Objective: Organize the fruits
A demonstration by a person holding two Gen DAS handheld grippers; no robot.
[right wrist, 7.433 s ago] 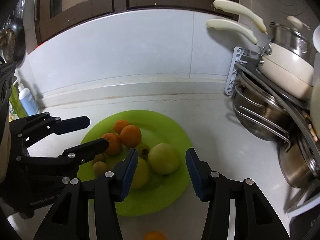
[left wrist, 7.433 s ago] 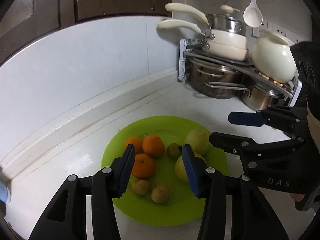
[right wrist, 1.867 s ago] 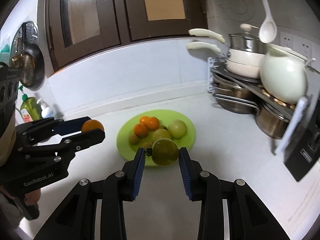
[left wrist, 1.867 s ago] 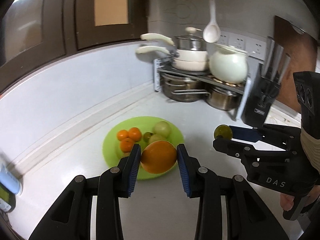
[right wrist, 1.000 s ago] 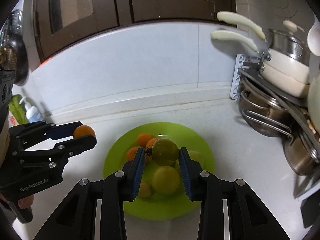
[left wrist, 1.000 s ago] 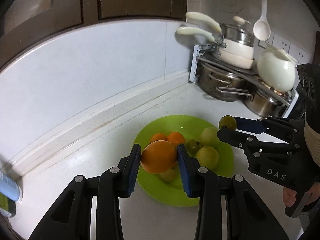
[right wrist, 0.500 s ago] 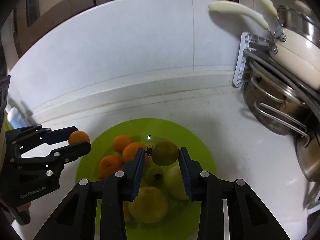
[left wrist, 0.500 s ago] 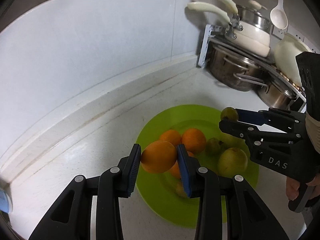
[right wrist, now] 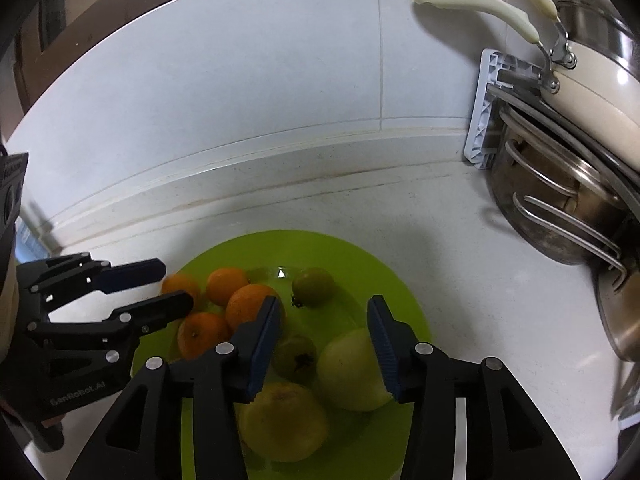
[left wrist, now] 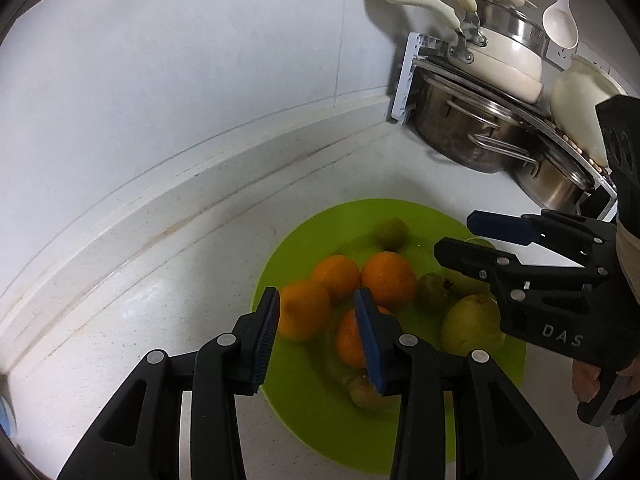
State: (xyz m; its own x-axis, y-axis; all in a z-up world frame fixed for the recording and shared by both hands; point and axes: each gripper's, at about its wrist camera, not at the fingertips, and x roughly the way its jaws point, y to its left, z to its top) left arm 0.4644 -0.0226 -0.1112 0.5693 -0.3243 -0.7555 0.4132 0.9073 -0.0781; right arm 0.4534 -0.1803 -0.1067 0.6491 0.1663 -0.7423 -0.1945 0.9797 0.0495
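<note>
A lime-green plate (left wrist: 304,240) (right wrist: 352,252) lies on the white counter and holds several oranges and green fruits. My left gripper (left wrist: 316,332) is open just above the plate's left rim; a blurred orange (left wrist: 304,310) (right wrist: 178,284) lies loose between its fingers. My right gripper (right wrist: 322,344) is open and empty above the plate's middle. A small green fruit (right wrist: 313,286) (left wrist: 391,233) sits free at the plate's far side. A large pale fruit (right wrist: 352,368) and a yellow-green one (right wrist: 284,426) lie under the right fingers.
A pot rack (left wrist: 480,128) (right wrist: 560,200) with steel pots, cream pans and a white jug (left wrist: 580,100) stands at the right against the tiled wall. A raised white ledge (right wrist: 240,176) runs along the counter's back.
Both grippers have opened and lowered toward the plate. The orange left the left gripper at the plate's left edge; the green fruit left the right gripper and lies at the plate's far side.
</note>
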